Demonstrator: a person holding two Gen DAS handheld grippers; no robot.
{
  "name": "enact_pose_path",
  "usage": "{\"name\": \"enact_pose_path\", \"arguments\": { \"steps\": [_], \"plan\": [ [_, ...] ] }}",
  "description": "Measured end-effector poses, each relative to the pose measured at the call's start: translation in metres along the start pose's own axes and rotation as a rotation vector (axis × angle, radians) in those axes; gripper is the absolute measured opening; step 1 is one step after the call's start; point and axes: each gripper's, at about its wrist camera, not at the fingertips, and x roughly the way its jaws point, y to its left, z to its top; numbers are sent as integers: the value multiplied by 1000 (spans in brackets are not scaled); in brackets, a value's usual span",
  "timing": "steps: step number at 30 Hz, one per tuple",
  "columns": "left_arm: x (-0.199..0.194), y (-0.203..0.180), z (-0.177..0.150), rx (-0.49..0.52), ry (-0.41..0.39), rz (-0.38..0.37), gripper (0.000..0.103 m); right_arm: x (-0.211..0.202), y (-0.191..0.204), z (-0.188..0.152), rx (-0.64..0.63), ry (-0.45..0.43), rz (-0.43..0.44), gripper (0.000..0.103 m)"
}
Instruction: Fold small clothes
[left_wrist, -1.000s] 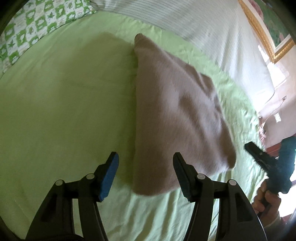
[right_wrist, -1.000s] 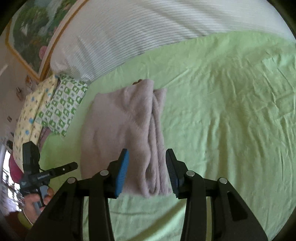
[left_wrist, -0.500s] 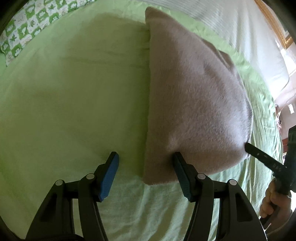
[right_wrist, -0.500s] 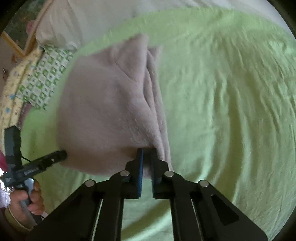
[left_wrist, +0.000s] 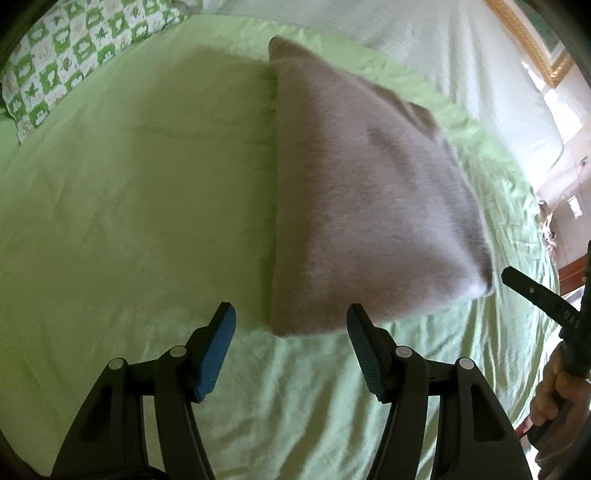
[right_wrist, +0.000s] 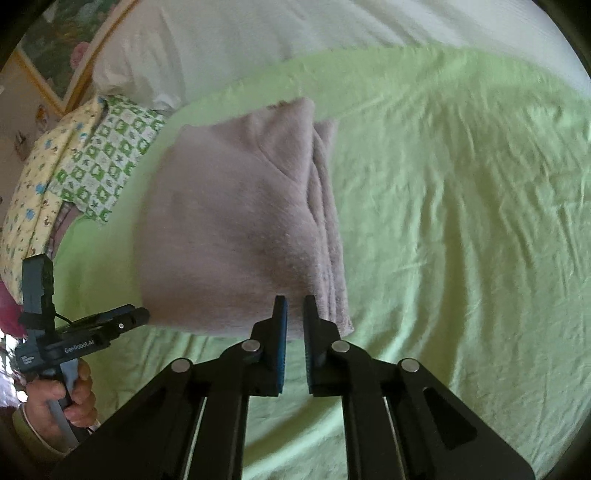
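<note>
1. A folded pinkish-grey fleece cloth lies on a bed, on a light green sheet.
2. It looks soft, light and limp, so it will likely sag if lifted; its stacked layers show along the right edge. The near corners seem the best places to hold.
3. The pile is fuzzy and matte, the outline roughly rectangular with rounded corners.
4. The right tool has its near edge between the pads, jaws almost together but easing apart; whether they still pinch the cloth I cannot tell.
5. The left tool hangs released and wide, its blue pads straddling the near left corner without touching it.
6. The sheet is thin and creased. Beyond it lie a white ribbed cover and a green-checked pillow.
</note>
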Motion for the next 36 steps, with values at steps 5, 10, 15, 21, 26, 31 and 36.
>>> {"name": "enact_pose_path", "arguments": {
  "steps": [5,10,15,21,26,31,36],
  "plan": [
    [-30,-7,-11,35,-63,3,73,-21,16,-7,-43,-64,3,29],
    [-55,-13,-18,66,-121,25,78,-33,28,-19,-47,-115,2,46],
    [-68,-16,-26,71,-150,42,81,-38,32,-28,-43,-123,5,46],
    [-70,-20,-38,72,-156,64,81,-41,34,-38,-49,-125,13,48],
    [-76,-20,-53,81,-203,106,81,-43,35,-47,-45,-125,18,53],
    [-80,-22,-66,112,-264,165,81,-45,37,-56,-59,-125,27,64],
    [-84,-27,-77,146,-325,194,82,-43,40,-66,-89,-126,31,68]
  ]
}}
